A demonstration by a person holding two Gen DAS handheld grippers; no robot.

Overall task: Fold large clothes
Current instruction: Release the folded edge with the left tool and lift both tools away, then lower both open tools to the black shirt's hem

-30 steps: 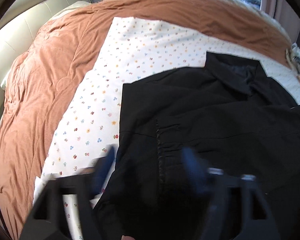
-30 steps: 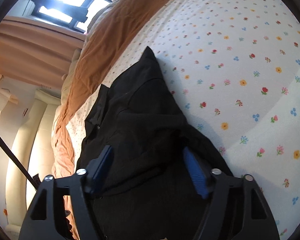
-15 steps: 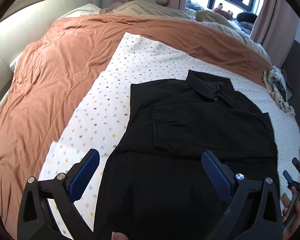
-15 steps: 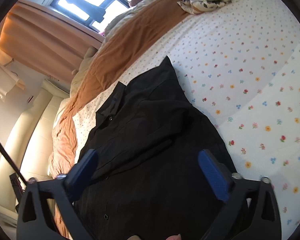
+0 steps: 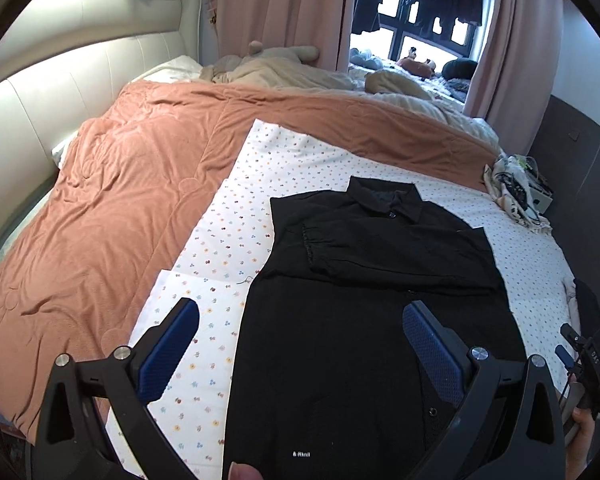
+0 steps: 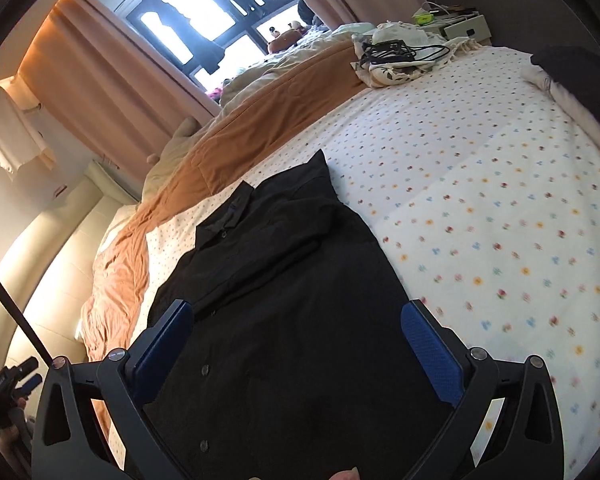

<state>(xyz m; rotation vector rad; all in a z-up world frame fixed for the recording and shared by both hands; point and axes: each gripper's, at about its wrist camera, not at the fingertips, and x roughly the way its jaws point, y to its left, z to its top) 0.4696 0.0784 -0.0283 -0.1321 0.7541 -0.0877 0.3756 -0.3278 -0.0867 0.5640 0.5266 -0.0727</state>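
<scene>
- On the flowered sheet (image 5: 236, 240) of the bed, one black shirt (image 5: 360, 320) lay flat, collar (image 5: 384, 200) toward 12 o'clock in the left wrist view and hem toward 6 o'clock, nearest the claws.
- Its sleeves looked folded inward across the chest; one gathered cuff (image 5: 310, 246) sat at about 10 o'clock of the shirt's middle.
- Judged from its drape and small wrinkles, the shirt was light, soft and limp: it would sag and slide if lifted by one point, so two holds at once seemed best.
- Good holds, as a guess, were the two hem corners or the side edges near the hem, to carry the lower half up toward the collar.
- Left claw (image 5: 298, 344) was spread wide above the lower shirt, nothing between its pads.
- Right claw (image 6: 296, 348) had just been opening and stood spread wide too, over the button placket (image 6: 204, 368), pinching nothing.
- Counts: one shirt, one flowered sheet, one orange quilt (image 5: 112, 208) at 9 o'clock, one patterned cloth with a pile of cables (image 6: 400, 54) at 1 o'clock in the right wrist view, two claws.
- Buttons (image 6: 205, 446): about four showed in the right wrist view.
</scene>
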